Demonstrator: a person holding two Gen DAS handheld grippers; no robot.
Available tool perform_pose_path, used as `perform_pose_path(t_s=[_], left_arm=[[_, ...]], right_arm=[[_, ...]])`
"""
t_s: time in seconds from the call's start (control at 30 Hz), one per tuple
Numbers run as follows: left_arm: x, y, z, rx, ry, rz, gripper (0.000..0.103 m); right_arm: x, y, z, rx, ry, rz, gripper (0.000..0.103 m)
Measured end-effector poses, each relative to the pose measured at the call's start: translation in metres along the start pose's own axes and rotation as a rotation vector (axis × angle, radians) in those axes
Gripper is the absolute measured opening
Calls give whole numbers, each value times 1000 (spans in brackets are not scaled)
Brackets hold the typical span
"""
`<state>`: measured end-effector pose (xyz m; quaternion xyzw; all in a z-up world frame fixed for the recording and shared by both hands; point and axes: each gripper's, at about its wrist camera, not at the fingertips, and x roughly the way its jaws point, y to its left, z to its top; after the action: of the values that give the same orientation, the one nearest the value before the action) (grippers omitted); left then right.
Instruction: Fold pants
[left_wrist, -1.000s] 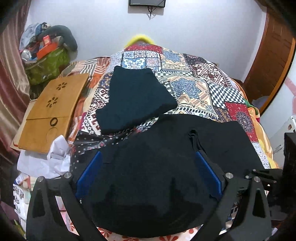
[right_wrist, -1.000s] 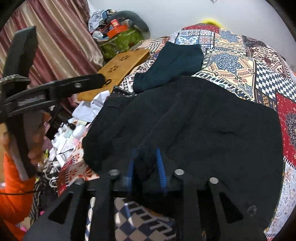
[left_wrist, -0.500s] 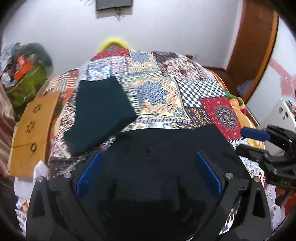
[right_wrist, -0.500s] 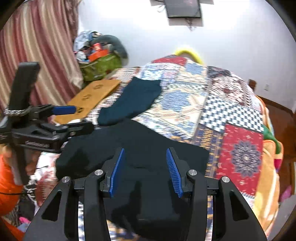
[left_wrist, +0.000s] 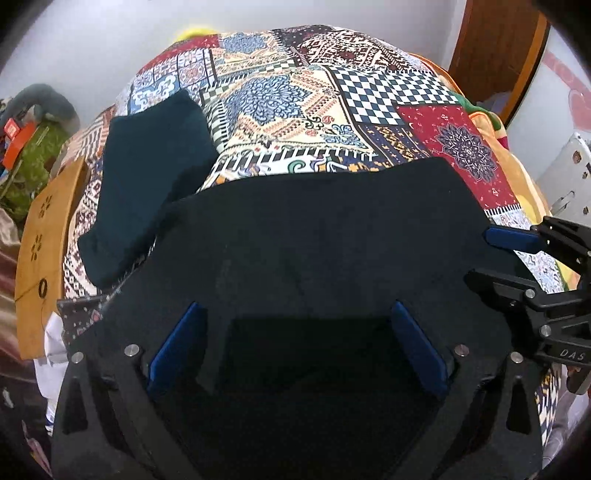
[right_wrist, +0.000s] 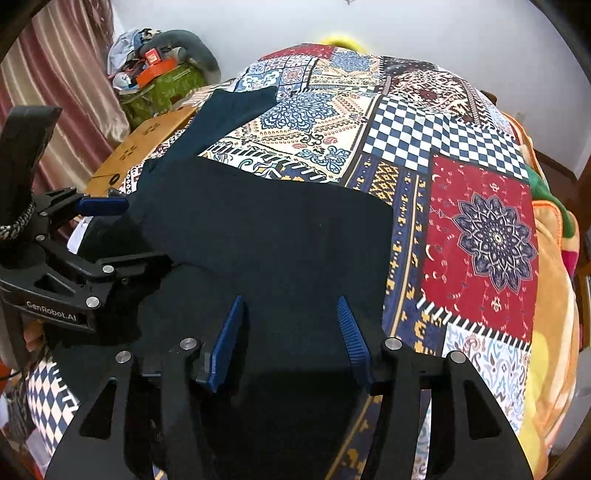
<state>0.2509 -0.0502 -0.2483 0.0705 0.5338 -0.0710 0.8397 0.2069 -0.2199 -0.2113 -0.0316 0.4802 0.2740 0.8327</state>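
Black pants (left_wrist: 325, 236) lie flat on the patchwork bedspread (left_wrist: 295, 92), folded into a broad dark rectangle; they also show in the right wrist view (right_wrist: 266, 236). My left gripper (left_wrist: 295, 314) is open and empty, hovering over the near part of the pants. My right gripper (right_wrist: 290, 314) is open and empty over the pants' near right part. Each gripper shows in the other's view: the right one at the right edge (left_wrist: 524, 266), the left one at the left edge (right_wrist: 88, 251).
A folded dark teal garment (left_wrist: 147, 166) lies on the bed beyond the pants at the left. A wooden lap desk (left_wrist: 40, 236) leans off the bed's left side. Clutter and a green bag (right_wrist: 162, 85) sit by the curtain. A wooden door (left_wrist: 495, 48) stands at the right.
My right gripper opened and let go of the pants' edge, then moved right. The pants now lie flatter and squarer. Both grippers have tilted down over the pants.
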Motion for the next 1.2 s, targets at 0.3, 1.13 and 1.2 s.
perform_pose_path(t_s=[0.3,1.13,1.2], left_arm=[[-22,5,-32,-50,-45,20,103],[-133,166,-141,-475,-192,133,103],[-122,180,-156,-525,-147,95,103]], right_arm=[[-15,0,-13,13,5,-32,51],[-58,115,17,-166,-187,40,63],[-45,125,16,-188,-166,43,63]])
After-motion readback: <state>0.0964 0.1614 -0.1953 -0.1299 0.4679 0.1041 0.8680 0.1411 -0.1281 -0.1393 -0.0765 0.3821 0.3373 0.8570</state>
